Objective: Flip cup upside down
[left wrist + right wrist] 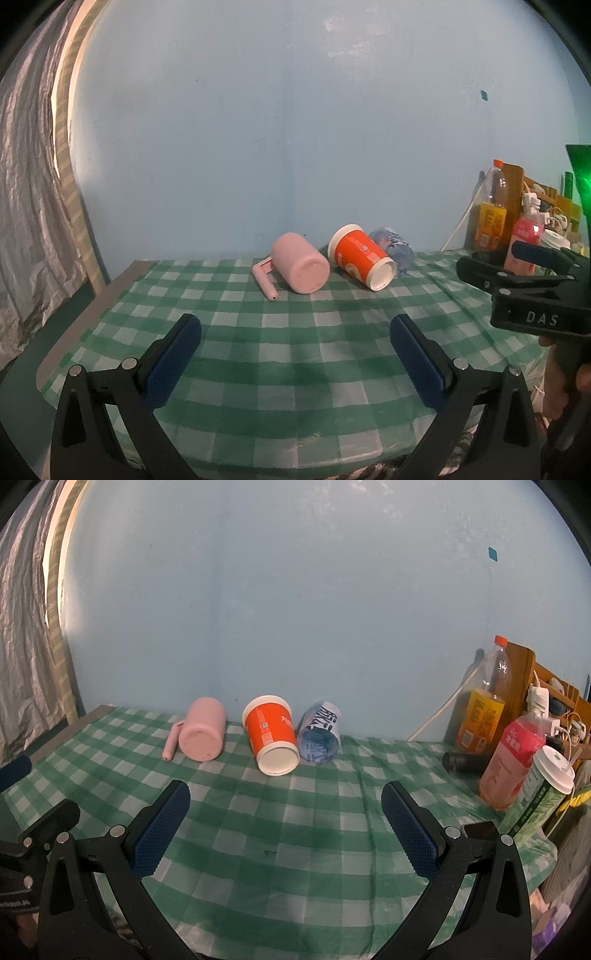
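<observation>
Three cups lie toppled on the checked desk (295, 830): pink cup (202, 734), orange cup (271, 734) beside it, blue cup (319, 736) beyond. Both hand-held grippers, left (295, 354) and right (284, 823), gape wide, empty.

Both views are dim, with a cool blue-green cast. Warm light leaks in along the curtain (26, 192) edge at upper left. A bright green glare flares at the far right of the left wrist view. Soft shadows lie under the cups on the desk (295, 834). The fisheye lens bends straight edges, and the corners are black.
</observation>
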A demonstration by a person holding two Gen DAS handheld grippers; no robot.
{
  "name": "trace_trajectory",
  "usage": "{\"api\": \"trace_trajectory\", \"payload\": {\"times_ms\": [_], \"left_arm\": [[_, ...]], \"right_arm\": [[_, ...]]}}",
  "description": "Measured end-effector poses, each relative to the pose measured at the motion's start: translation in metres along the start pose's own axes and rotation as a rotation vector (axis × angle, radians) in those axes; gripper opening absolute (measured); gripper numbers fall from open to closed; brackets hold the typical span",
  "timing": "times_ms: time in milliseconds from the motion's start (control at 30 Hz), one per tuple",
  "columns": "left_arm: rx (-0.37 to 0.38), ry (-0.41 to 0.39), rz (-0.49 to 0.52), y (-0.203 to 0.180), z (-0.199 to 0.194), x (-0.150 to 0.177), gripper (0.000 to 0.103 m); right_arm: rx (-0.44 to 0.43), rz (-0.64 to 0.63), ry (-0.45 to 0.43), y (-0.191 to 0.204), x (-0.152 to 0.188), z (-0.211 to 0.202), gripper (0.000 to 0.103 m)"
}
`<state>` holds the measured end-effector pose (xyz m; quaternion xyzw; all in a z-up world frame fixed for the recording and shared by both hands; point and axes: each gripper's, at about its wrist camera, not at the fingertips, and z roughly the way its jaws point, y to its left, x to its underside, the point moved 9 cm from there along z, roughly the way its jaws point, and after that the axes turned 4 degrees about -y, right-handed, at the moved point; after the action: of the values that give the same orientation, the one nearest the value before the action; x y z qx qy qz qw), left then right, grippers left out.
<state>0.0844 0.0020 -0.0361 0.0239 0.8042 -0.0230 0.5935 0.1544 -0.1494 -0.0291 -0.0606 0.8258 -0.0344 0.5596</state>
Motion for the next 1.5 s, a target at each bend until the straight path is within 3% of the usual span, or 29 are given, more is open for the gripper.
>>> {"api": "trace_trajectory", "payload": {"times_ms": [800, 1000, 1200, 1433, 1500], "left_arm": [[0.054, 0.022, -0.041, -0.004, 0.007, -0.001, 0.103], [0.075, 0.045, -0.088, 0.002, 0.016, 0.001, 0.103], [0.145, 0.082, -0.124, -0.004, 0.024, 0.006, 0.103], [0.11, 0.13, -0.117, -0.008, 0.042, -0.001, 0.103], [0.131, 0.134, -0.102, -0.014, 0.05, -0.007, 0.103]], "right_arm": [[0.028, 0.012, 0.009, -0.014, 0.004, -0.001, 0.102], [0.049, 0.024, 0.014, -0.022, 0.005, -0.002, 0.102], [0.059, 0.023, 0.024, -0.029, 0.005, 0.002, 0.102], [0.068, 0.038, 0.047, -0.045, 0.001, 0.019, 0.102], [0.071, 0.039, 0.054, -0.05, -0.003, 0.025, 0.102]]}}
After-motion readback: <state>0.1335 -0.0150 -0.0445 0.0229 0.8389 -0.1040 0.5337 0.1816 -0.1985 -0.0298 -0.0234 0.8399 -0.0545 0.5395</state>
